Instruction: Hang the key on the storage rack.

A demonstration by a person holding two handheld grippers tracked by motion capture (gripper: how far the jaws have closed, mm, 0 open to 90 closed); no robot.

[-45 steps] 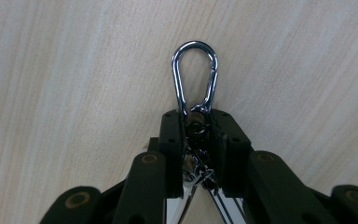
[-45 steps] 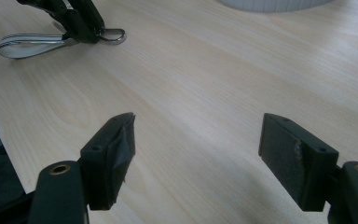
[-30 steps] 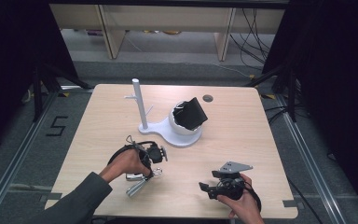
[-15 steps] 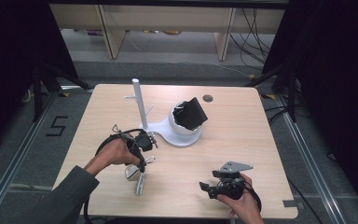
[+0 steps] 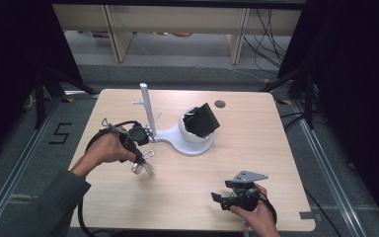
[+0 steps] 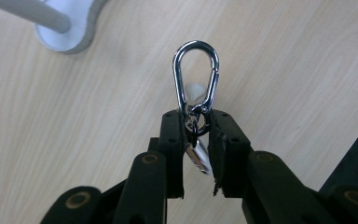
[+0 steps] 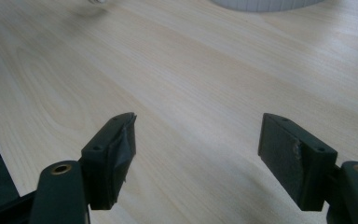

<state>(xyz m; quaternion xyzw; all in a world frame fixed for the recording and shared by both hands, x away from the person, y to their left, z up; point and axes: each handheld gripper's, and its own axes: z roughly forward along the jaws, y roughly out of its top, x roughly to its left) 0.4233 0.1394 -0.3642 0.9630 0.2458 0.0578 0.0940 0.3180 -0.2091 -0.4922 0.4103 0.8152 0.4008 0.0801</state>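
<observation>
The left gripper (image 5: 140,159) sits left of centre in the high view, pointing down, its jaws nearly closed. The left hand (image 5: 109,148) grips it, with the forearm coming in from the lower left. The right gripper (image 5: 218,198) lies at lower right, jaws wide apart, in the right hand (image 5: 254,210).

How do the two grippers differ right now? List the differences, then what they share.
The left gripper is shut on a silver carabiner; the right gripper stands wide open with nothing between its jaws.
In the high view the left gripper is held above the table near the white stand, while the right gripper sits low at the near edge.
Both have black jaws and are held in a hand.
</observation>
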